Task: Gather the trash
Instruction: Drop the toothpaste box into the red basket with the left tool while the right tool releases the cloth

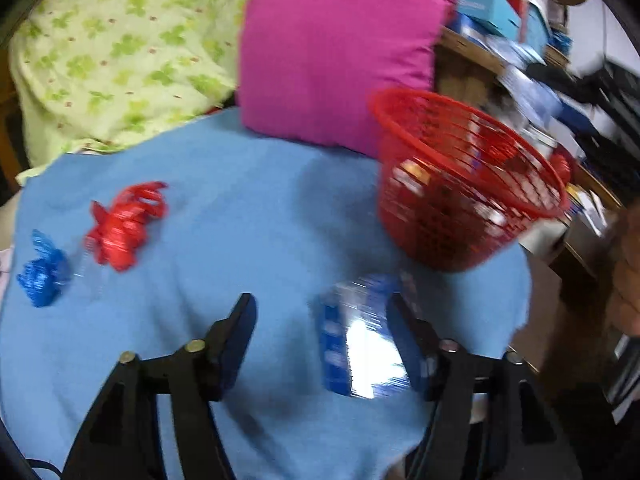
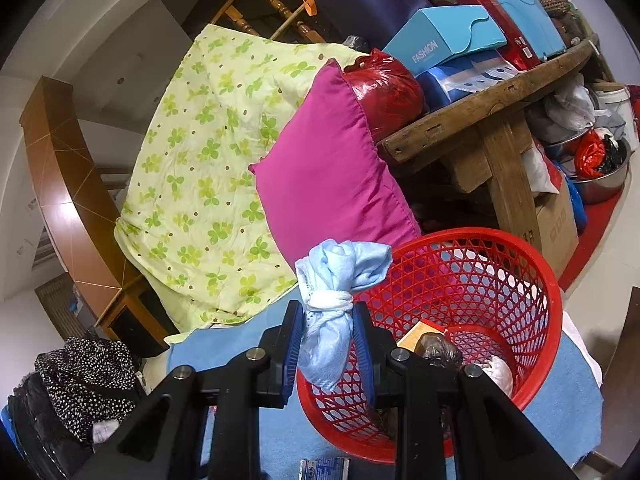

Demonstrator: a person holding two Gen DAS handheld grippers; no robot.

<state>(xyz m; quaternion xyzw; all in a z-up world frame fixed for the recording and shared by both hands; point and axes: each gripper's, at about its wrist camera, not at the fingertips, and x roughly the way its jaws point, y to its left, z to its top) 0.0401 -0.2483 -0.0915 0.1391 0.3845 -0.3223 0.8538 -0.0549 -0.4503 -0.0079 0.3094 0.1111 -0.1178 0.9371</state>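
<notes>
Right wrist view: my right tool (image 2: 328, 344) clamps the knotted blue cloth (image 2: 332, 300) beside the red basket (image 2: 552, 320); next, carry it over the rim and release, while my left tool (image 1: 320, 328) hangs spread above the blue packet (image 1: 360, 348)

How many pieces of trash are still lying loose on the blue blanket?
3: a red wrapper at left, a blue wrapper beside it, and a shiny blue packet between the left gripper's fingers. Others may be hidden.

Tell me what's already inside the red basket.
In the red basket: a dark crumpled bag, a whitish wad, an orange-edged packet. The right gripper and its blue cloth cover the near side.
</notes>
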